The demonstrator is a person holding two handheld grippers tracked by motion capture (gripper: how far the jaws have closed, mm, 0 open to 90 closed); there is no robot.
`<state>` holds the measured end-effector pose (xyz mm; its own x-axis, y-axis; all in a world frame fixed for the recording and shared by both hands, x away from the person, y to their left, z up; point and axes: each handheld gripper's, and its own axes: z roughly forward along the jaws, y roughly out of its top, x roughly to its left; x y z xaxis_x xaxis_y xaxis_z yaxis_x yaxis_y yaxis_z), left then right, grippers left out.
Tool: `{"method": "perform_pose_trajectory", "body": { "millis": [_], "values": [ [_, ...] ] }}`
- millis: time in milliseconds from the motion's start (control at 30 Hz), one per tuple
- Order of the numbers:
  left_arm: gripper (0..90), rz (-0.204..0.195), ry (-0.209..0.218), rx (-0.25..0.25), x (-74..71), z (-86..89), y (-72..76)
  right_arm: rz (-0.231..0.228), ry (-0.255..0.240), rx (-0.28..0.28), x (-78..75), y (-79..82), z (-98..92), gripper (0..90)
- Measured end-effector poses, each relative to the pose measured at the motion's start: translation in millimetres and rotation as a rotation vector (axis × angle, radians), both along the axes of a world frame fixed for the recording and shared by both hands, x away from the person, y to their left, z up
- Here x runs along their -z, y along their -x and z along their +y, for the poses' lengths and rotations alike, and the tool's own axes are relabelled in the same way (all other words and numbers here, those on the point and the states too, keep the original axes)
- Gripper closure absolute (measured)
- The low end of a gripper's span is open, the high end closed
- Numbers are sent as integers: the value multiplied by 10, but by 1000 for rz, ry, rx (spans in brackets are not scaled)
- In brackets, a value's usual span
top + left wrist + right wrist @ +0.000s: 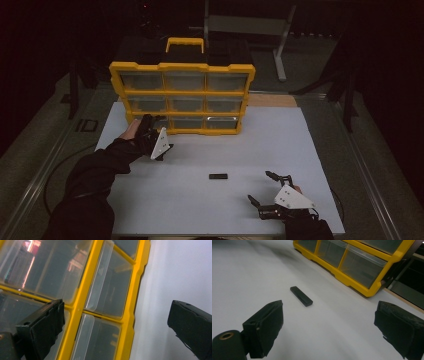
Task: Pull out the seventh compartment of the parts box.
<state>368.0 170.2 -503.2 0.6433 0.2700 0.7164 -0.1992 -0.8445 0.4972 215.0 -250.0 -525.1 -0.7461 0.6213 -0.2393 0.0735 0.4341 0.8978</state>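
Note:
A yellow organizer with clear drawers and a top handle stands upright at the back of the white table. My left gripper is at its bottom-left corner, open. In the left gripper view the open gripper has one jaw in front of a clear drawer and the other over the table, holding nothing. A small black bar lies flat in the middle front of the table. My right gripper sits open to its right near the front edge. In the right gripper view the gripper faces the bar, well short of it.
The organizer rises beyond the bar in the right gripper view. A wooden strip shows behind the table's back right. A metal frame stands in the dark beyond. A cable loops on the floor at left.

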Motion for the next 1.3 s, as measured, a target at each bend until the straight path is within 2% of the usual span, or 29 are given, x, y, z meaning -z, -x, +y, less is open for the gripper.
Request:
{"method": "perform_pose_trajectory", "body": {
  "millis": [300,400,533,633,700,800,1100,1200,1267,1300],
  "values": [
    [18,11,-21,-24,58,14,-84,-1,-1,0,3,2,-6,86],
    [18,-18,-44,-60,87,17,-123,1,-2,-1,3,3,-9,86],
    [19,-40,-82,-67,119,3,-138,2,-3,-1,3,5,-11,86],
    [59,-46,-86,-71,130,-3,-144,0,-1,1,4,7,-10,87],
    [98,-63,-112,-81,149,-17,-156,1,-1,1,3,8,-11,86],
    [146,-79,-127,-90,157,-32,-167,4,-1,0,5,7,-13,87],
    [300,-70,-117,-130,168,-28,-202,7,-2,-2,5,9,-15,87],
    [360,-89,-111,-140,181,-17,-217,7,-1,-1,5,8,-16,87],
    [401,-100,-121,-141,185,-15,-222,6,0,-1,5,8,-15,87],
    [415,-117,-130,-145,191,-17,-224,6,-1,0,6,8,-15,87]
  ]
}}
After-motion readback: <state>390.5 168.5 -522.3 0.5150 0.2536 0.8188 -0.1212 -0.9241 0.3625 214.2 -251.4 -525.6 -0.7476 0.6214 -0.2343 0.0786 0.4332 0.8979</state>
